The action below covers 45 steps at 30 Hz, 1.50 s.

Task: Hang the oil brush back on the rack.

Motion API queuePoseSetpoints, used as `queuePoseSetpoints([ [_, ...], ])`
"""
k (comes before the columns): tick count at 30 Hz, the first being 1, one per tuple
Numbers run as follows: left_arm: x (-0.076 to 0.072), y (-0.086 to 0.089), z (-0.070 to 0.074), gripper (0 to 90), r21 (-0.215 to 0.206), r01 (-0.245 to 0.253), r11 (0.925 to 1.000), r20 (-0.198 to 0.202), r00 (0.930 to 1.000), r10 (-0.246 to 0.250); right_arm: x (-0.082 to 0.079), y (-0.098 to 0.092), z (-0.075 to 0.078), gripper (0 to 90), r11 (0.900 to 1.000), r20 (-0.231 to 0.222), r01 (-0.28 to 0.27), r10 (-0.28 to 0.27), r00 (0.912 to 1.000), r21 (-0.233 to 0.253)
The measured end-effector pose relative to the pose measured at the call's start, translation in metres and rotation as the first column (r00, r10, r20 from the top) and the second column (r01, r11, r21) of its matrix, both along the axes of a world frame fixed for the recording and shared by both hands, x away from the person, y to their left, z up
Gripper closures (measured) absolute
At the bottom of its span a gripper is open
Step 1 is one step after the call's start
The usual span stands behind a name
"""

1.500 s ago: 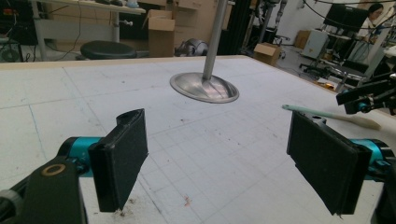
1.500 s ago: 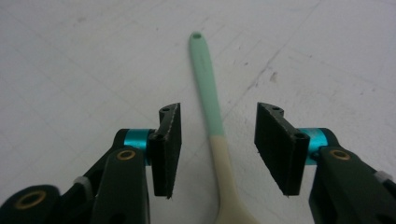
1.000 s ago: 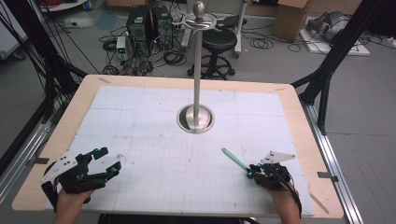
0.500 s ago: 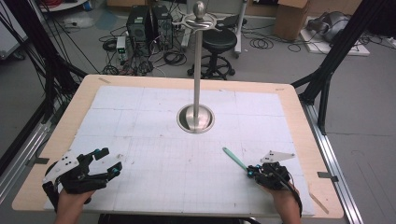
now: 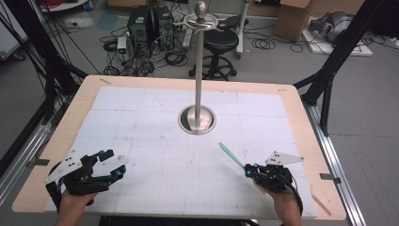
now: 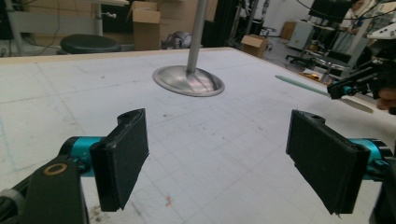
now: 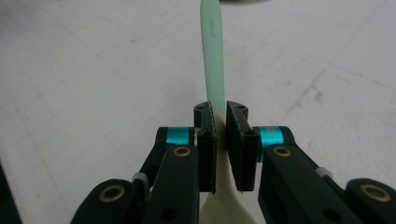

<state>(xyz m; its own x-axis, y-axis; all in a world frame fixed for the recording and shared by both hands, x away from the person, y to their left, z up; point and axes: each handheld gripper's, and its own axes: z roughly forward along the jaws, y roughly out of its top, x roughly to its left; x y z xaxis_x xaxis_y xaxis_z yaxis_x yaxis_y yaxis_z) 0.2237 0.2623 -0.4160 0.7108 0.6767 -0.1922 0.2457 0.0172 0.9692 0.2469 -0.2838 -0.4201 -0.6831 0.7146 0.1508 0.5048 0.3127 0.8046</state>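
Observation:
A slim utensil with a pale green handle and a cream end lies low over the white mat, pointing toward the stand. My right gripper is shut on it where the green meets the cream. In the left gripper view the same utensil and right gripper appear at the far right. My left gripper rests at the near left of the table, jaws wide open with nothing between them.
A tall metal stand rises from a round base at the middle of the gridded mat. The wooden table edge borders the mat. Black frame legs, cables and a stool stand beyond the table.

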Motion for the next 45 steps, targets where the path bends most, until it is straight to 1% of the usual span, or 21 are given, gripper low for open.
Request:
queuePoseSetpoints([
  [5, -0.001, -0.004, 0.005, 22.9, -0.034, 0.056, 0.9979, 0.002, 0.9984, -0.056, -0.003, 0.006, 0.006, 82.9, 0.998, 0.030, -0.035, 0.033, 0.9990, 0.056],
  [9, 0.000, -0.010, 0.011, 24.6, -0.057, 0.128, 0.9901, 0.003, 0.9917, -0.128, -0.005, 0.013, 0.014, 82.9, 0.989, 0.065, -0.091, 0.084, 0.9944, 0.114],
  [15, 0.003, -0.018, 0.014, 24.8, -0.053, 0.201, 0.9782, 0.005, 0.9796, -0.201, -0.007, 0.026, 0.019, 82.9, 0.980, 0.086, -0.167, 0.159, 0.9836, 0.109],
  [18, 0.005, -0.023, 0.017, 27.9, -0.057, 0.244, 0.9681, 0.001, 0.9697, -0.244, -0.007, 0.040, 0.026, 82.8, 0.967, 0.099, -0.228, 0.217, 0.9712, 0.118],
  [21, 0.005, -0.024, 0.018, 29.8, -0.050, 0.257, 0.9652, -0.004, 0.9663, -0.257, -0.007, 0.047, 0.028, 82.8, 0.957, 0.103, -0.261, 0.250, 0.9629, 0.123],
  [22, 0.005, -0.026, 0.019, 29.9, -0.049, 0.278, 0.9594, -0.005, 0.9605, -0.278, -0.008, 0.055, 0.031, 82.8, 0.948, 0.105, -0.293, 0.281, 0.9538, 0.124],
  [26, 0.005, -0.031, 0.021, 29.2, -0.064, 0.325, 0.9434, 0.009, 0.9455, -0.325, -0.009, 0.068, 0.036, 82.7, 0.929, 0.114, -0.347, 0.334, 0.9356, 0.124],
  [28, 0.005, -0.033, 0.022, 29.7, -0.065, 0.338, 0.9391, 0.011, 0.9412, -0.338, -0.008, 0.071, 0.037, 82.7, 0.926, 0.115, -0.356, 0.343, 0.9324, 0.125],
  [30, 0.007, -0.040, 0.025, 31.4, -0.062, 0.369, 0.9273, 0.014, 0.9293, -0.369, -0.008, 0.080, 0.042, 82.7, 0.907, 0.124, -0.400, 0.386, 0.9143, 0.133],
  [32, 0.010, -0.046, 0.028, 32.9, -0.065, 0.380, 0.9225, 0.013, 0.9247, -0.380, -0.007, 0.085, 0.045, 82.7, 0.894, 0.128, -0.426, 0.411, 0.9027, 0.138],
  [33, 0.010, -0.046, 0.028, 33.1, -0.065, 0.380, 0.9225, 0.013, 0.9247, -0.380, -0.007, 0.085, 0.045, 82.7, 0.894, 0.128, -0.426, 0.411, 0.9027, 0.138],
  [34, 0.013, -0.050, 0.030, 33.9, -0.069, 0.391, 0.9177, 0.016, 0.9202, -0.391, -0.007, 0.090, 0.048, 82.6, 0.883, 0.128, -0.447, 0.431, 0.8930, 0.142],
  [35, 0.013, -0.050, 0.030, 34.5, -0.069, 0.391, 0.9177, 0.016, 0.9202, -0.391, -0.007, 0.090, 0.048, 82.6, 0.883, 0.128, -0.447, 0.431, 0.8930, 0.142],
  [36, 0.016, -0.056, 0.033, 35.1, -0.077, 0.411, 0.9082, 0.023, 0.9114, -0.411, -0.008, 0.093, 0.050, 82.6, 0.871, 0.125, -0.467, 0.452, 0.8832, 0.150],
  [38, 0.017, -0.061, 0.035, 36.5, -0.076, 0.431, 0.8993, 0.029, 0.9024, -0.430, -0.009, 0.095, 0.050, 82.6, 0.858, 0.129, -0.489, 0.474, 0.8713, 0.156],
  [39, 0.017, -0.065, 0.037, 37.1, -0.070, 0.445, 0.8927, 0.031, 0.8955, -0.444, -0.010, 0.096, 0.049, 82.6, 0.854, 0.123, -0.494, 0.480, 0.8687, 0.160],
  [41, 0.018, -0.067, 0.037, 37.3, -0.066, 0.451, 0.8900, 0.030, 0.8924, -0.450, -0.011, 0.097, 0.049, 82.6, 0.849, 0.122, -0.503, 0.489, 0.8637, 0.162],
  [42, 0.018, -0.073, 0.038, 37.4, -0.060, 0.473, 0.8792, 0.031, 0.8813, -0.472, -0.011, 0.099, 0.049, 82.6, 0.841, 0.130, -0.514, 0.498, 0.8573, 0.169],
  [43, 0.018, -0.073, 0.038, 37.9, -0.060, 0.473, 0.8792, 0.031, 0.8813, -0.472, -0.011, 0.099, 0.049, 82.6, 0.841, 0.130, -0.514, 0.498, 0.8573, 0.169],
  [44, 0.018, -0.076, 0.039, 39.5, -0.057, 0.494, 0.8674, 0.037, 0.8693, -0.493, -0.012, 0.100, 0.049, 82.6, 0.832, 0.125, -0.523, 0.508, 0.8523, 0.183],
  [45, 0.018, -0.076, 0.039, 40.5, -0.057, 0.494, 0.8674, 0.037, 0.8693, -0.493, -0.012, 0.100, 0.049, 82.6, 0.832, 0.125, -0.523, 0.508, 0.8523, 0.183],
])
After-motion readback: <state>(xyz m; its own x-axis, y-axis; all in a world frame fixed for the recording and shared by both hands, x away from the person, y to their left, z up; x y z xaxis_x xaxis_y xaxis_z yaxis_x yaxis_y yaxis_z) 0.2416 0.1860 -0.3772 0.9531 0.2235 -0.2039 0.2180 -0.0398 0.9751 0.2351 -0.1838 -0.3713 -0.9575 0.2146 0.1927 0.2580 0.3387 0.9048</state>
